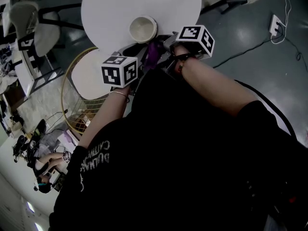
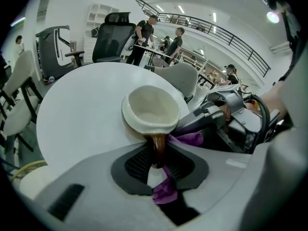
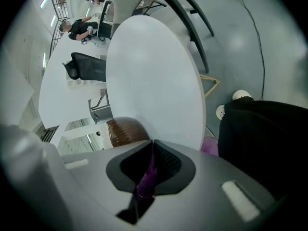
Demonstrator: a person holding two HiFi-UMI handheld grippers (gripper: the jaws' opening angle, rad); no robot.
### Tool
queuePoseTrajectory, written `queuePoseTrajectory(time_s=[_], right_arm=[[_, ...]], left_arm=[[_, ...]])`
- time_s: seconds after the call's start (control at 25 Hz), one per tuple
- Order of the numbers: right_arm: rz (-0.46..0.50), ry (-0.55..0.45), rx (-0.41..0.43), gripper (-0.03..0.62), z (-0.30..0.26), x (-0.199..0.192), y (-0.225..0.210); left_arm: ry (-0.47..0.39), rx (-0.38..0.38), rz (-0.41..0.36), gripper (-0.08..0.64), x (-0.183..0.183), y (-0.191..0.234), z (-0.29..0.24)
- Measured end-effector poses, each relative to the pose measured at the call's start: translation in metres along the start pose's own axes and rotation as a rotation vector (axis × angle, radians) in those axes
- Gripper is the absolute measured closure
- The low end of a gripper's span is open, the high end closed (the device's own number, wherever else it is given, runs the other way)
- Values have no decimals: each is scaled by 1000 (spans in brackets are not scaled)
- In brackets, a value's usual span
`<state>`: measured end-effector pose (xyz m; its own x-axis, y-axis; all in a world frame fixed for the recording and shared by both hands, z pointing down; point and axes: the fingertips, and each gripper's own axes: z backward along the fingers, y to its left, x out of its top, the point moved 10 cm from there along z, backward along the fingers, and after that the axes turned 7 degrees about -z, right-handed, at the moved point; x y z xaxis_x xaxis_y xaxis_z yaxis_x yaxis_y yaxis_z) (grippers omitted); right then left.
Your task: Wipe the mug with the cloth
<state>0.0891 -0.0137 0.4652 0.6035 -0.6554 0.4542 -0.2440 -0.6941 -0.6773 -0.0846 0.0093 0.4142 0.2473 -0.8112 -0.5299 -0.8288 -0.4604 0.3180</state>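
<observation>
Ceramic mug (image 2: 150, 110), prob. stiff, slick, breakable: left gripper (image 2: 158, 154) is pinching its handle (image 2: 158, 139), best hold pt; right gripper (image 3: 152, 148) is clamping limp purple cloth (image 3: 146, 179), jaws near-shut.

The head view is taken from high above, steeply downward, with the round white tabletop (image 1: 110, 8) kept far off at the frame's top. The left gripper view is set just behind its own jaws and faced across the tabletop toward its far edge. The right gripper view is set equally close but rolled, so the tabletop is seen tilted. The mug (image 1: 143, 29) at the near edge and the cloth (image 1: 153, 53) are shared by all three.
</observation>
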Motion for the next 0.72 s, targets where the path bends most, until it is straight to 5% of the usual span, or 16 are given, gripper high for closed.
queuePoseTrajectory(time_s=[0.72], right_arm=[[70, -132, 83, 574, 9, 15, 17]], left_arm=[[22, -19, -59, 497, -4, -1, 6]])
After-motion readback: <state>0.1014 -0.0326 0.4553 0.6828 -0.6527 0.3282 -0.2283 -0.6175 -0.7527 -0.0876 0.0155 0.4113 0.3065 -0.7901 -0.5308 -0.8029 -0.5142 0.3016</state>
